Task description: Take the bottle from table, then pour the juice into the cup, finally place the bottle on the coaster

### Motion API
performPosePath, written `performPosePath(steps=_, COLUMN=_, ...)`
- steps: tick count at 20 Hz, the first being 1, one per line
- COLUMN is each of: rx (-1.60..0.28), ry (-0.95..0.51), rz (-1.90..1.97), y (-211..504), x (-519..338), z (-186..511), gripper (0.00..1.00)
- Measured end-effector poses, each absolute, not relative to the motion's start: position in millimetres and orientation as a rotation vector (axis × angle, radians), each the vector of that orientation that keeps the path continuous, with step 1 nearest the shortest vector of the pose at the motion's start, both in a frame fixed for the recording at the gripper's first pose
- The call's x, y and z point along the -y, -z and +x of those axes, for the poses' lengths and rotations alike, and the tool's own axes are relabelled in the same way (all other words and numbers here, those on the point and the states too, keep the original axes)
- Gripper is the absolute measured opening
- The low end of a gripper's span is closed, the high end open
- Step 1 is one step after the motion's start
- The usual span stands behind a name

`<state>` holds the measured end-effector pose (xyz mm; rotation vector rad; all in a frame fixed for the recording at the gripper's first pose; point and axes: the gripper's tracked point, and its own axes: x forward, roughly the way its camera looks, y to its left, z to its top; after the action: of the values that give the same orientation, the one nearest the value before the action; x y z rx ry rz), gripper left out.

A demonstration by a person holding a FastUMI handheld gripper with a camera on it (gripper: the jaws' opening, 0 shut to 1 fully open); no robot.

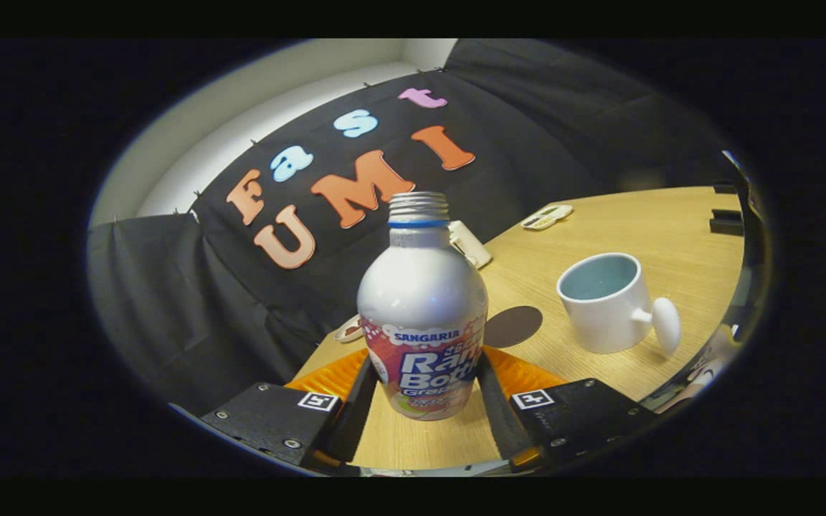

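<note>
Wooden tabletop (642, 222): capless juice bottle (422, 315) clamped upright between hand-held gripper (424, 390) fingers (level, so nothing spills), white cup (603, 301) and dark coaster (512, 326) just beyond.

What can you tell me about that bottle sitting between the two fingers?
The bottle looks like silvery metal, with a colourful printed band round its lower half. Its threaded neck is uncapped, with a blue ring just below the threads. It stands upright on the wooden table, between the fingers of the gripper, which flank its base closely; contact cannot be confirmed.
</note>
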<state>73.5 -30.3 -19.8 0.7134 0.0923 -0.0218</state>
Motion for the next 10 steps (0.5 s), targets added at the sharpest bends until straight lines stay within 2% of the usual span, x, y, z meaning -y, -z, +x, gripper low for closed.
performPosePath(steps=10, rx=-0.076, ry=0.019, rz=0.98, y=10.7, x=32.6, z=79.4, gripper=0.73)
